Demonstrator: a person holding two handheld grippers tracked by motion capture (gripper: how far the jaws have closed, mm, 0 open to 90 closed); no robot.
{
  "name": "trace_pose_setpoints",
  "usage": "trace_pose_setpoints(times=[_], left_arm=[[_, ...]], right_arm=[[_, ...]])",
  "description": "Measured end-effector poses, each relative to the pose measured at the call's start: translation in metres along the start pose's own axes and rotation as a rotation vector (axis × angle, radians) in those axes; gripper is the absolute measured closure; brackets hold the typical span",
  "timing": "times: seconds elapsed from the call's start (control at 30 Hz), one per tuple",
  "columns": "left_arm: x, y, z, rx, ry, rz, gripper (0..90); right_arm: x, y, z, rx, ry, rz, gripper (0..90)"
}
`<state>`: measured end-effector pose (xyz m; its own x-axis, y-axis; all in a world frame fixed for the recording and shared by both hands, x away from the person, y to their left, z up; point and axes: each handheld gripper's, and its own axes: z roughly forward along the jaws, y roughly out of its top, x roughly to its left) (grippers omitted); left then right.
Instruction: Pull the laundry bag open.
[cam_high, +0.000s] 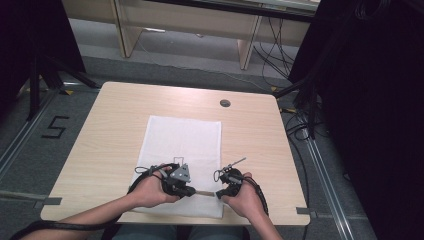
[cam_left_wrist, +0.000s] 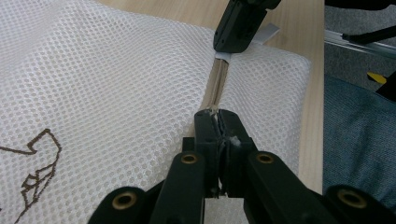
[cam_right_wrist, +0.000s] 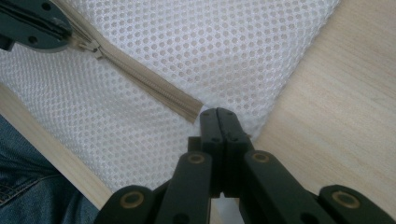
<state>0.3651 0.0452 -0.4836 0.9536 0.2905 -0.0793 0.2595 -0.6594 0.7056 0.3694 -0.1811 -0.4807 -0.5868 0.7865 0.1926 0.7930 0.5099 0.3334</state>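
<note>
A white mesh laundry bag (cam_high: 182, 160) lies flat on the tabletop (cam_high: 110, 130), its near edge toward the person, and a beige zipper (cam_right_wrist: 149, 86) runs along that edge between the two hands. The left tongs (cam_left_wrist: 217, 128) are closed on what looks like the zipper's slider or pull, jaws pressed together with a scrap of metal and mesh between them. The right tongs (cam_right_wrist: 218, 122) are clamped on the corner of the bag just past the zipper's end, pinning the mesh. This split makes sense: one hand anchors the fabric so it cannot bunch or slide, while the other can draw the slider along a taut, straight track. The bag lying flat keeps the zipper line level.
</note>
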Motion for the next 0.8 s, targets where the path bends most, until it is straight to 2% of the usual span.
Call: trace_pose_setpoints(times=[0.07,0.13,0.2,0.3,0.33,0.37,0.4,0.47,0.5,0.53,0.57,0.63,0.67,0.7,0.8], left_arm=[[0.0004,-0.0002,-0.0009,0.011,0.003,0.012,87.0],[-0.0011,-0.0012,-0.0007,-0.002,0.002,-0.023,87.0],[-0.0008,-0.0018,-0.0015,-0.005,0.002,-0.026,87.0],[0.0007,-0.0025,-0.0035,-0.003,0.002,-0.011,87.0],[0.0002,-0.0035,-0.0035,-0.004,0.0,-0.03,87.0],[-0.0001,-0.0037,-0.004,-0.002,0.003,-0.032,87.0],[0.0013,-0.0037,-0.0047,-0.001,0.002,-0.011,87.0],[0.0009,-0.0043,-0.0057,0.0,0.003,-0.027,87.0],[0.0024,-0.0042,-0.0063,-0.002,0.002,-0.008,87.0],[0.0009,-0.0048,-0.0066,-0.003,0.003,-0.034,87.0],[0.0017,-0.005,-0.0073,0.001,0.003,-0.021,87.0],[0.0014,-0.0058,-0.008,0.0,0.004,-0.032,87.0],[0.0031,-0.0058,-0.0092,0.012,0.007,-0.015,87.0],[0.0032,-0.0057,-0.0095,0.006,0.005,-0.014,87.0],[0.002,-0.007,-0.0099,-0.003,0.005,-0.039,87.0]], right_arm=[[-0.0001,0.0001,0.0003,0.0,-0.001,0.0,90.0],[0.0002,0.0001,0.0001,0.0,-0.001,0.001,90.0],[0.0003,0.0,0.0,0.0,-0.002,0.003,90.0],[0.0002,0.0,0.0,0.0,-0.001,0.001,90.0],[0.0002,0.0001,0.0,0.0,-0.002,0.002,90.0],[0.0,0.0001,0.0003,0.002,-0.002,0.006,90.0],[-0.0002,0.0001,0.0004,-0.001,0.0,0.001,90.0],[0.0,0.0001,0.0001,-0.001,-0.001,0.001,90.0],[0.0,0.0001,0.0003,0.002,-0.002,0.005,90.0],[0.0,0.0001,0.0001,0.002,-0.001,0.004,90.0],[-0.0001,0.0001,0.0003,0.002,-0.001,0.006,90.0],[-0.0001,0.0002,0.0003,0.002,-0.001,0.006,90.0],[-0.0001,0.0002,0.0003,0.002,-0.001,0.006,90.0],[-0.0001,0.0002,0.0003,0.003,-0.001,0.006,90.0],[-0.0004,0.0001,0.0003,0.001,0.0,0.003,90.0]])
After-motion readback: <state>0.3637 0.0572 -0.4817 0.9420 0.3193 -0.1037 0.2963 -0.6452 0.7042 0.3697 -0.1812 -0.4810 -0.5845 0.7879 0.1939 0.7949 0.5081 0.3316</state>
